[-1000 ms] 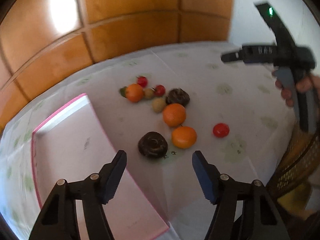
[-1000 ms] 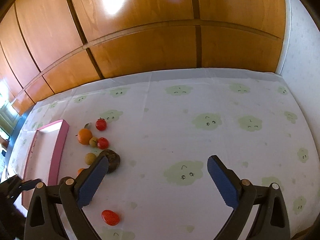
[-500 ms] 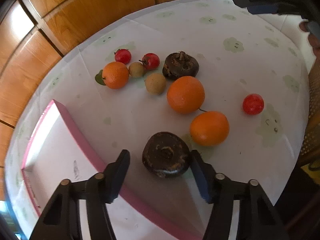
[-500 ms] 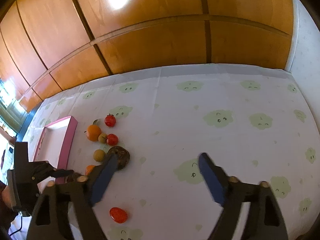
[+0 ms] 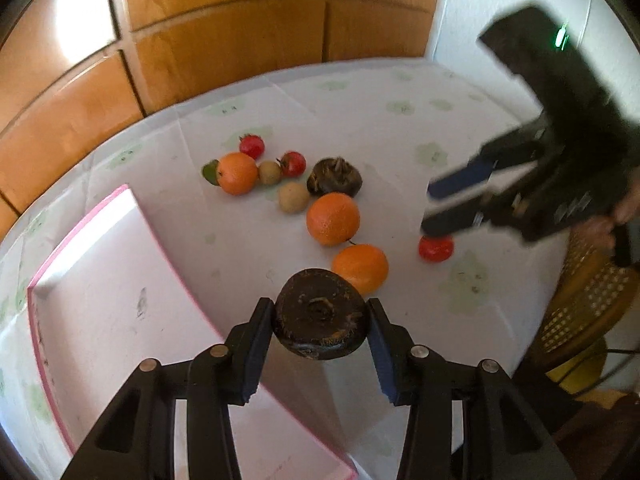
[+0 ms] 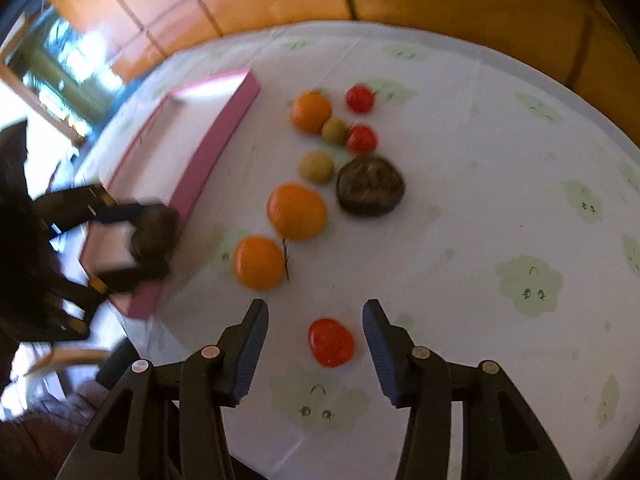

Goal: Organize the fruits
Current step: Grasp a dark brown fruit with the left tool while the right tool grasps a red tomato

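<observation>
The left gripper [image 5: 320, 334] holds a dark brown, flattened round fruit with a dried stem scar [image 5: 320, 314], both finger pads pressed flat to its sides. The fruit hangs over the near wall of the shallow rectangular tray with pink outer walls and a white floor [image 5: 100, 280], partly above the tray and partly above the tablecloth.

The right gripper [image 6: 316, 344] stands with fingers spread wide on either side of a small oval red fruit [image 6: 330, 342], apart from it on both sides. This fruit lies on the white tablecloth printed with pale green cloud faces [image 6: 500, 200], well to the far side of the pile from the tray.

Risks, as judged:
- The held fruit is gripped at its widest girth on a smooth curved skin. A loose grip or a quick swing could let it roll out and drop on the tray wall or the cloth.
- Release while it straddles the pink wall could send it outside the tray.
- The red fruit is small and rounded. An off-centre close could squirt it away across the cloth, possibly to the table edge.
- Both tools work close to the tray's near end; a clash is possible.

Containers: the tray floor shows no fruit in either view, only a faint mark. Three oranges, a second dark brown fruit, two tan-yellow fruits and two more red fruits lie on the cloth beside the tray.
</observation>
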`<state>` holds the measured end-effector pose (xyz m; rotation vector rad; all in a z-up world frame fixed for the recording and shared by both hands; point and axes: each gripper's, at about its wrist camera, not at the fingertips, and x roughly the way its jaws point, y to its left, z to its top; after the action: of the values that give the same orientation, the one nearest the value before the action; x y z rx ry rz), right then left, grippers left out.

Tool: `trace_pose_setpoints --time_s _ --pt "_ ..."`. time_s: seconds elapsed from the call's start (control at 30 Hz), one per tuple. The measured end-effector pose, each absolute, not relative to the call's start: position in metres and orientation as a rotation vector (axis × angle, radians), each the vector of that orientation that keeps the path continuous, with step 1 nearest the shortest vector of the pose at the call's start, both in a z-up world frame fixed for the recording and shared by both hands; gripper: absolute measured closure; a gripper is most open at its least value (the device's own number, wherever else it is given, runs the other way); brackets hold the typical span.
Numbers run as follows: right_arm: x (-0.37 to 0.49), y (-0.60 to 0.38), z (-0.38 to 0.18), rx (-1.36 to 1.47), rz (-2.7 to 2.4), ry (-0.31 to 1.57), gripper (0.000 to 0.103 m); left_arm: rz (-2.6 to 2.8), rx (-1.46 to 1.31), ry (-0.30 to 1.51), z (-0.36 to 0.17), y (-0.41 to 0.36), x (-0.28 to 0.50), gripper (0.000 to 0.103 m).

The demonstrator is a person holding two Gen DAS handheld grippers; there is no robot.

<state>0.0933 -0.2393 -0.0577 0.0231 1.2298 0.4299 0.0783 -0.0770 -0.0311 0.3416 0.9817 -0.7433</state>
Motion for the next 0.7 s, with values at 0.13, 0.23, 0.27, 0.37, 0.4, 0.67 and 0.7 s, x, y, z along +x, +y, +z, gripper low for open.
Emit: trace_pose_setpoints --time_s 0.13,0.23,0.27,0.37,0.4,0.67,0.7 --pt "0.090 -0.227 -0.071 -0.054 0.428 1.279 0.053 -0.706 0.180 0.969 -0.015 -0.046 0.082 0.056" --pt "0.091 -0.219 -0.083 -0.126 0.397 1.314 0.059 -0.631 0.086 0.959 -0.007 -0.023 0.091 0.056" --pt "0.091 -0.218 -0.086 -0.144 0.387 1.320 0.064 -0.590 0.055 0.958 -0.006 -0.014 0.096 0.056" --pt "0.089 -0.211 -0.091 -0.194 0.363 1.312 0.072 -0.483 -0.045 0.991 -0.012 0.011 0.115 0.056" --pt "0.089 -0.210 -0.092 -0.197 0.358 1.307 0.075 -0.447 -0.067 0.998 -0.015 0.017 0.121 0.056" --pt "0.092 -0.215 -0.094 -0.190 0.354 1.303 0.075 -0.246 -0.143 1.011 -0.033 0.040 0.163 0.056" --pt "0.094 -0.220 -0.092 -0.193 0.352 1.303 0.075 -0.235 -0.148 1.012 -0.034 0.040 0.170 0.056"
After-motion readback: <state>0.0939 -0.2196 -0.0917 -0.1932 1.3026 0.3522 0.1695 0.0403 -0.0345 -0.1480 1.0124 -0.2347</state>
